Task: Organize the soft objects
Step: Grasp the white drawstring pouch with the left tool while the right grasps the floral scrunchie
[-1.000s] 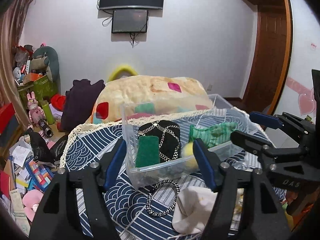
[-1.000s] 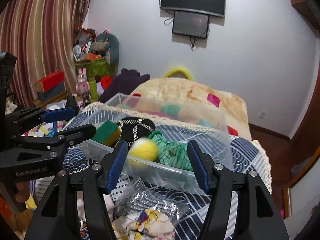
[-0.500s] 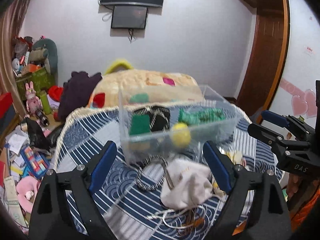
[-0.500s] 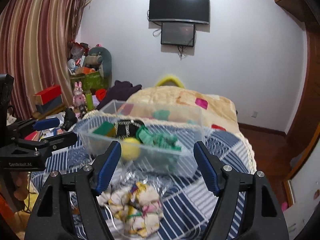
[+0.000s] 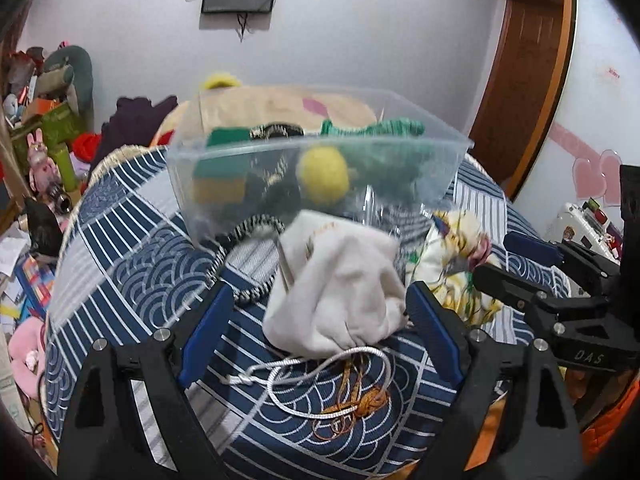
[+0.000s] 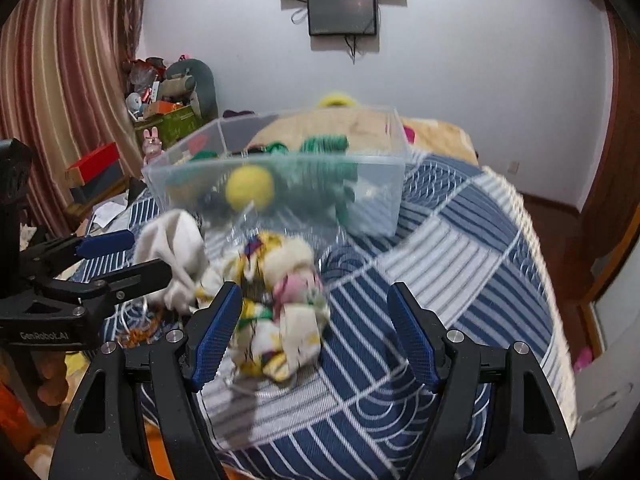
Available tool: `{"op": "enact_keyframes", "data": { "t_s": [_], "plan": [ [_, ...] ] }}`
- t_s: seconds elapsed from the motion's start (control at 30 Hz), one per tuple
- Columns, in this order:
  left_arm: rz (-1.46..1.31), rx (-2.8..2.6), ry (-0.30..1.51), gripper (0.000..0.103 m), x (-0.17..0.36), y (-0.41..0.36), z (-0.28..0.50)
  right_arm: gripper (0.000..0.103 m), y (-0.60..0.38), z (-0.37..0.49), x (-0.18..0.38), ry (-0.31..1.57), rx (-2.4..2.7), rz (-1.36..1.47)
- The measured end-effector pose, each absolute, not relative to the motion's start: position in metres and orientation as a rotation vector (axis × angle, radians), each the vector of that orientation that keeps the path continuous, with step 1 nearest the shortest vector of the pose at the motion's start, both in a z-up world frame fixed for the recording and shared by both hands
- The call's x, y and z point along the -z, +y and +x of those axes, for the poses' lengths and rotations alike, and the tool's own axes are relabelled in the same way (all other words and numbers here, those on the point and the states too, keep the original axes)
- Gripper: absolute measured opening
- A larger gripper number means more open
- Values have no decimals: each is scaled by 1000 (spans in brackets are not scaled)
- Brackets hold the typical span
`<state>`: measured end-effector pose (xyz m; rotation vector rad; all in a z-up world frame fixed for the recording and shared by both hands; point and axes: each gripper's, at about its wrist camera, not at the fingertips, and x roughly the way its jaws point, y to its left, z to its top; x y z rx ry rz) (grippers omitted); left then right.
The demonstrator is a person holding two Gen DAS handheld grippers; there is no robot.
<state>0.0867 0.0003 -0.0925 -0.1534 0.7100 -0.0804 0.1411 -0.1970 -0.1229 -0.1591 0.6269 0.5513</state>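
Left gripper (image 5: 318, 316), jaws spread wide and just widened, with the white drawstring pouch (image 5: 340, 292) lying between them on the blue patterned cloth (image 5: 132, 280); whether the pads touch it cannot be told. Right gripper (image 6: 316, 324), jaws also apart and just widened, with the yellow-patterned fabric bundle (image 6: 280, 300) just ahead, toward its left finger. Beyond both, the clear plastic bin (image 5: 436, 160) holds a yellow ball (image 5: 324, 176) and green knit items (image 5: 384, 128).
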Motion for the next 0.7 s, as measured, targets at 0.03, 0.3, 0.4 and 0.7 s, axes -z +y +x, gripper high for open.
{"op": "enact_keyframes", "data": {
  "t_s": [0.03, 0.3, 0.4, 0.7],
  "plan": [
    [-156, 83, 716, 88, 95, 0, 88, 72, -198, 141, 127, 637, -548, -161],
    [-200, 91, 724, 75, 107, 3, 89, 53, -202, 138, 138, 659, -565, -136],
    [-206, 105, 723, 67, 108, 2, 87, 35, -201, 136, 139, 661, -576, -136],
    [-195, 121, 685, 42, 101, -1, 77, 13, -211, 133, 131, 623, -548, -107]
  ]
}}
